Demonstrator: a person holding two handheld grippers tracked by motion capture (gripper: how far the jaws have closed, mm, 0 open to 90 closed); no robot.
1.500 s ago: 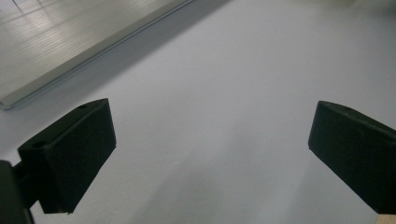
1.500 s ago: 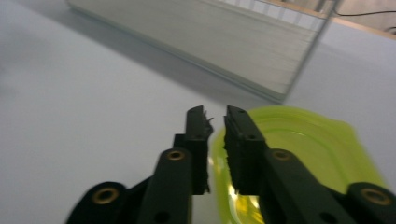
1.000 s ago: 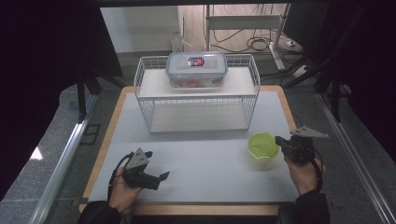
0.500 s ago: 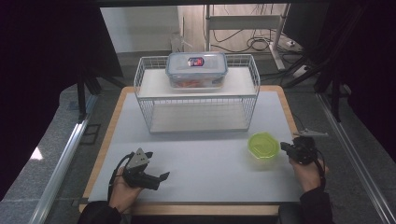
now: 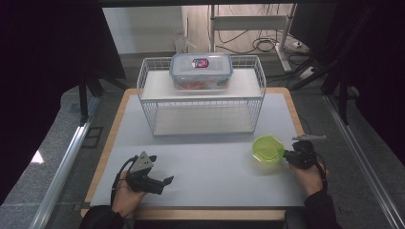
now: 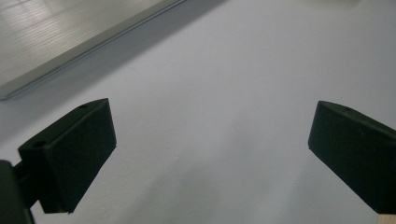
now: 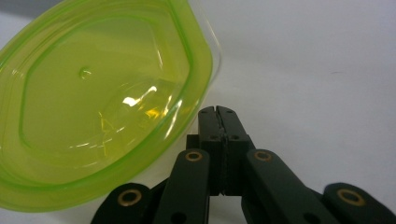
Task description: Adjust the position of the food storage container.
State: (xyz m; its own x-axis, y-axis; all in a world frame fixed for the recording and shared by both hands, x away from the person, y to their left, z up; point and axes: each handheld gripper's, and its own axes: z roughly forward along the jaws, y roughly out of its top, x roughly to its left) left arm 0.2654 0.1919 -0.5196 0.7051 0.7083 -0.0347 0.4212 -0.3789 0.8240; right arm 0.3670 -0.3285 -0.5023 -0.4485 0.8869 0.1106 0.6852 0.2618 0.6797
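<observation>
Right hand-held gripper [image 7: 219, 114], jaws clenched empty, beside green bowl [image 7: 100, 100]; a nudge could skid it across the desk [image 5: 210, 157]. Left hand-held gripper [image 6: 210, 154] released.

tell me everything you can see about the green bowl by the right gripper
The green bowl is small, translucent lime-green plastic with a many-sided rim and glossy highlights. It looks empty and lies open side up on the white mat, at its right side in front of the wire rack. The right hand-held gripper is shut, its jaw tips right at the bowl's rim; whether they pinch the rim or merely touch it cannot be told.
</observation>
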